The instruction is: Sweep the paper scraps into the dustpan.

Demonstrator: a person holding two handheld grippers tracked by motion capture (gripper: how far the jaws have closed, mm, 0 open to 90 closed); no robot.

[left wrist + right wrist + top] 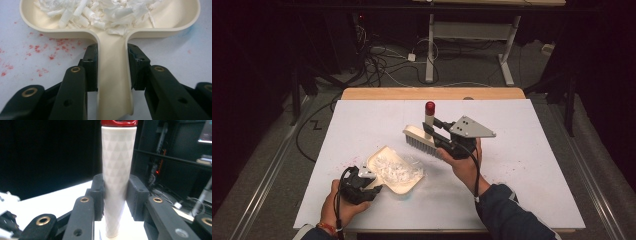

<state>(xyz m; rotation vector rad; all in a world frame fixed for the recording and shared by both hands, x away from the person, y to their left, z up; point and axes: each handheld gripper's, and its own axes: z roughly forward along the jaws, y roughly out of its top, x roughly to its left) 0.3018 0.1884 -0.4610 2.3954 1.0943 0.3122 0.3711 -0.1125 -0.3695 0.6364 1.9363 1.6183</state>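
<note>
Where the high view looks down on the white table [522, 165], the left gripper [374, 192] sits near the near-left edge, clamped on the handle of a cream dustpan [407, 187]. White paper shreds [394, 170] lie heaped in the pan, which rests on the table left of centre. A scatter of red specks [349, 162] marks the surface just left of the pan. Further right and farther off, the right gripper [430, 131] grips the upright handle of a brush [419, 140] — pale handle, red cap on top, bristles pointing down at the table, just beyond the pan's far edge.

Along the left gripper view, the left gripper [112, 67] has both pads pressed against the narrow cream handle of the dustpan [113, 82], one on each side. The shreds [100, 12] fill the pan at the far end, and the red specks [37, 48] dot the table to the left.

From the right gripper view, the right gripper [115, 195] is closed on the brush [117, 170] handle — a white, triangle-patterned shaft standing upright between the pads, its red cap at the top edge.
</note>
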